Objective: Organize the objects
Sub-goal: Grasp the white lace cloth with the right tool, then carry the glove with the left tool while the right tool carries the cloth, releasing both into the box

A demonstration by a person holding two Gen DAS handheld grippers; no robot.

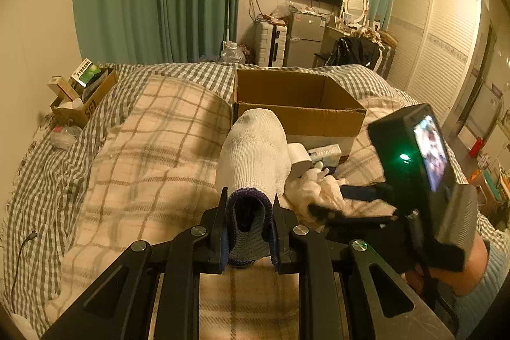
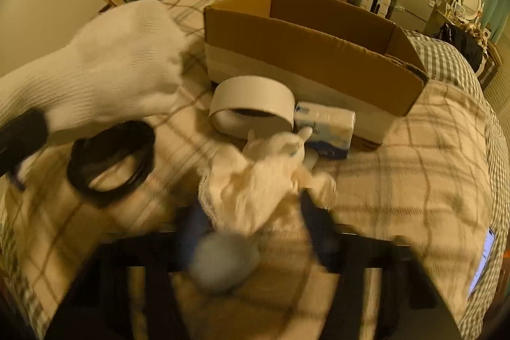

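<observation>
My left gripper [image 1: 249, 206] is shut on a white sock with a dark cuff [image 1: 255, 155], held above the plaid bed; the sock also shows in the right wrist view [image 2: 121, 59]. An open cardboard box [image 1: 296, 104] stands ahead on the bed, also in the right wrist view [image 2: 306, 47]. My right gripper [image 2: 251, 212] is blurred, its fingers around a cream crumpled cloth [image 2: 255, 180] with a grey ball-like thing [image 2: 223, 263] near its base. A white tape roll [image 2: 251, 107], a blue-white tissue pack [image 2: 325, 126] and a black coiled cable [image 2: 111, 158] lie before the box.
A small cardboard box of packets [image 1: 83, 91] sits at the bed's far left corner. A phone [image 2: 484, 257] lies on the bed at right. Green curtains, a fridge, a suitcase and a wardrobe stand beyond the bed.
</observation>
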